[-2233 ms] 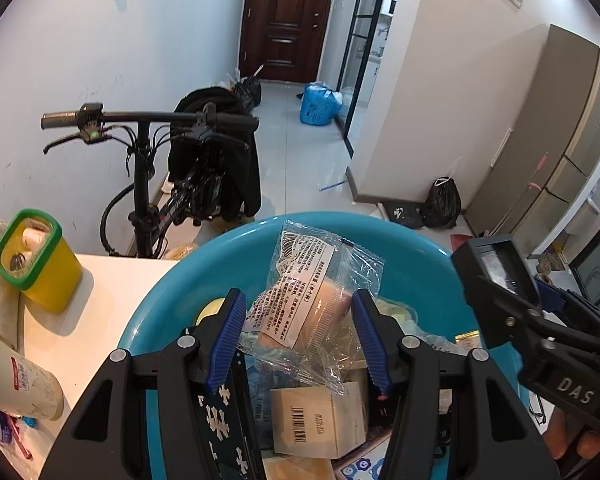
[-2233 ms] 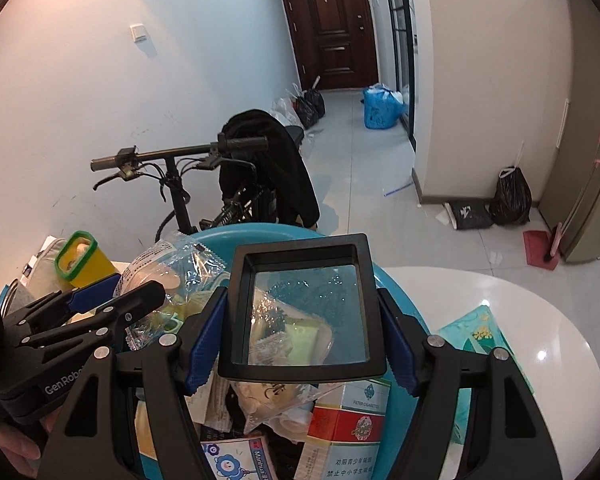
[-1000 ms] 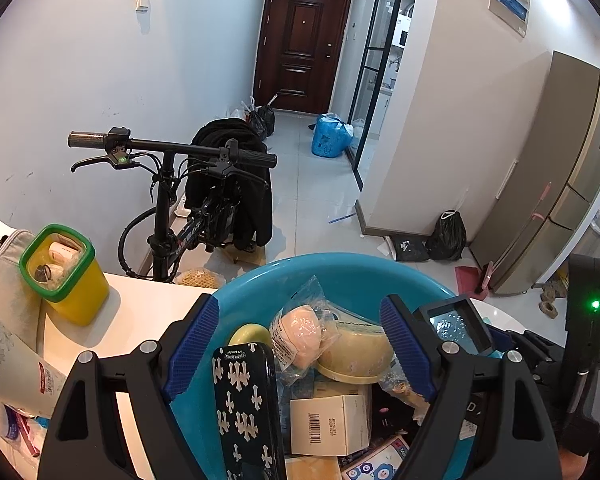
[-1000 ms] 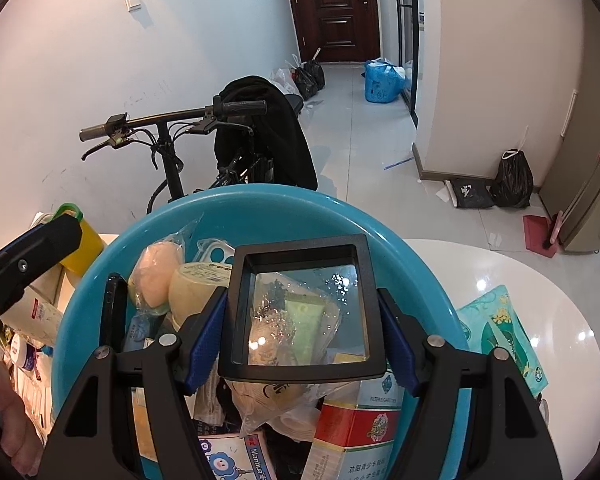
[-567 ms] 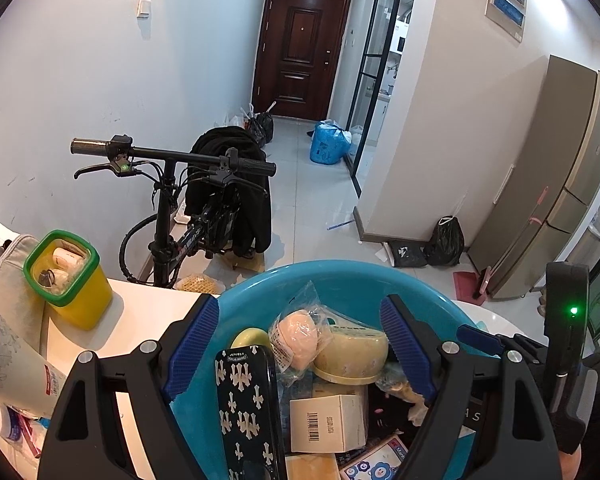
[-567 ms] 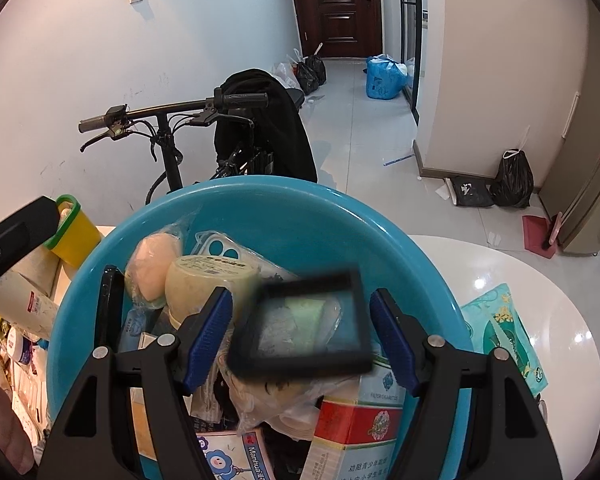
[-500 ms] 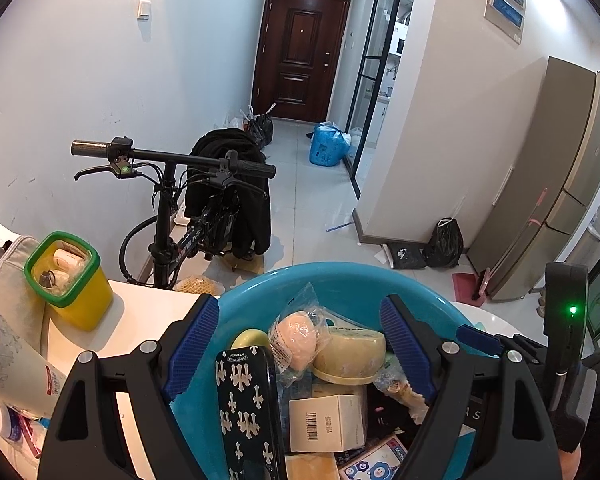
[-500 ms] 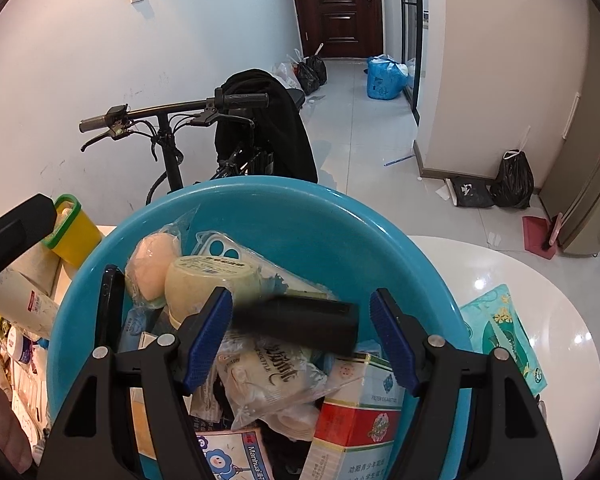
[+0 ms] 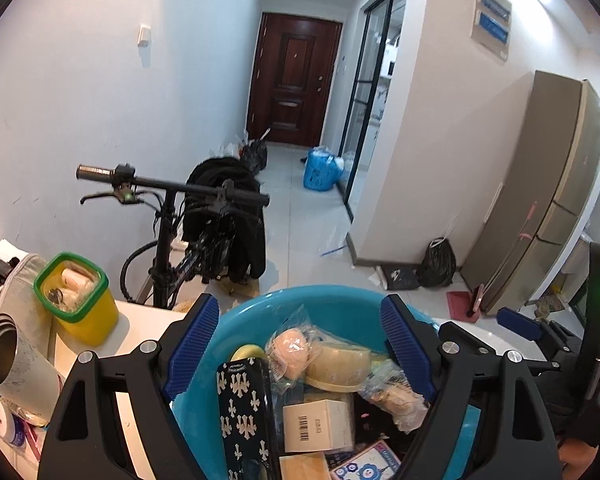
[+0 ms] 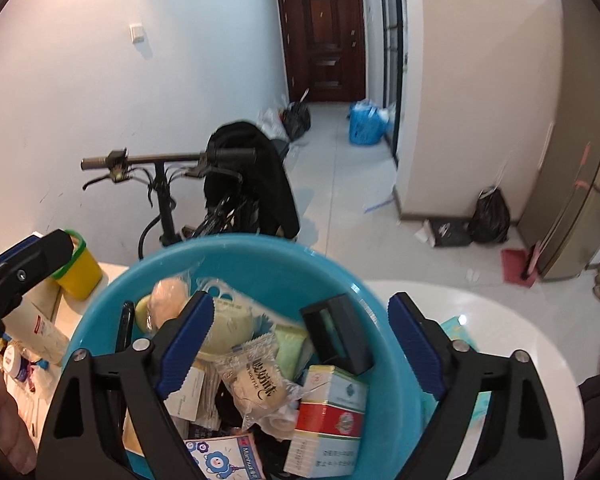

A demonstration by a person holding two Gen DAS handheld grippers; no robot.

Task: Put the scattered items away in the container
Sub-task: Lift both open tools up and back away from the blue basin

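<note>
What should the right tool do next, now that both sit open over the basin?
Probably swing the right tool rightward to the teal patterned packet on the white table. Its jaws are open and empty, the black square frame already lies inside the blue plastic basin, and that packet looks like the nearest item outside it. The left tool is also open.

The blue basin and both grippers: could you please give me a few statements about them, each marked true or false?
1. The right gripper is open and holds nothing. True.
2. The black frame lies in the blue basin. True.
3. The left gripper is shut on a snack packet. False: it is open and empty.
4. The yellow tub sits inside the basin. False: it stands on the table, beside the basin.
5. A bicycle stands beyond the table. True.
</note>
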